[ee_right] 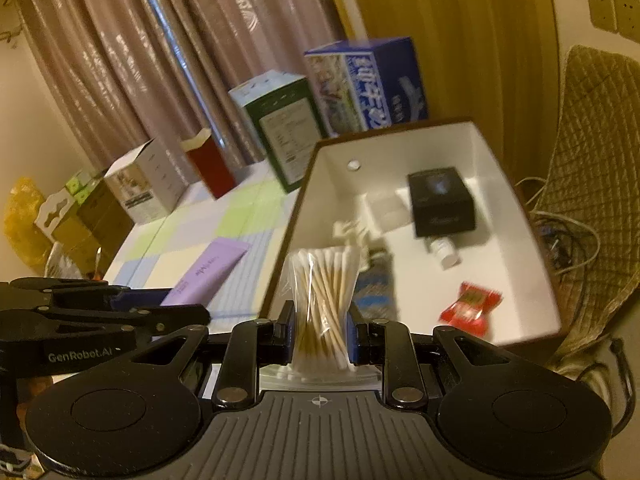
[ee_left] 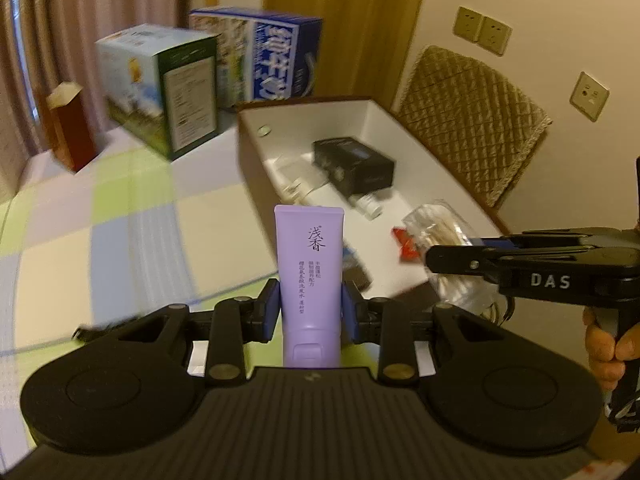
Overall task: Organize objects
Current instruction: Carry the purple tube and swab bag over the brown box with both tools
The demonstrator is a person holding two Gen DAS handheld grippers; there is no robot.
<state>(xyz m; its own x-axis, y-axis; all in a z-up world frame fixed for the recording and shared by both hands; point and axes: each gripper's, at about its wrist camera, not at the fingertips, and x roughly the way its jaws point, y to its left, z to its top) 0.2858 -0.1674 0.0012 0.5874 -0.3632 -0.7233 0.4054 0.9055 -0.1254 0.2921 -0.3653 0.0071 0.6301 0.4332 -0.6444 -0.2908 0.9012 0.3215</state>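
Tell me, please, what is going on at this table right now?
A person is tidying small items into a white box. The left tool is shut on a purple tube, and the right tool is shut on a bag of cotton swabs. The box already holds a black carton and a red packet.

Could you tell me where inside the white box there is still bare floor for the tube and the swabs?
White box: bare floor near the right wall beyond the red packet, and near the far-left corner. Crowded mid-box around the black box and small bottle.
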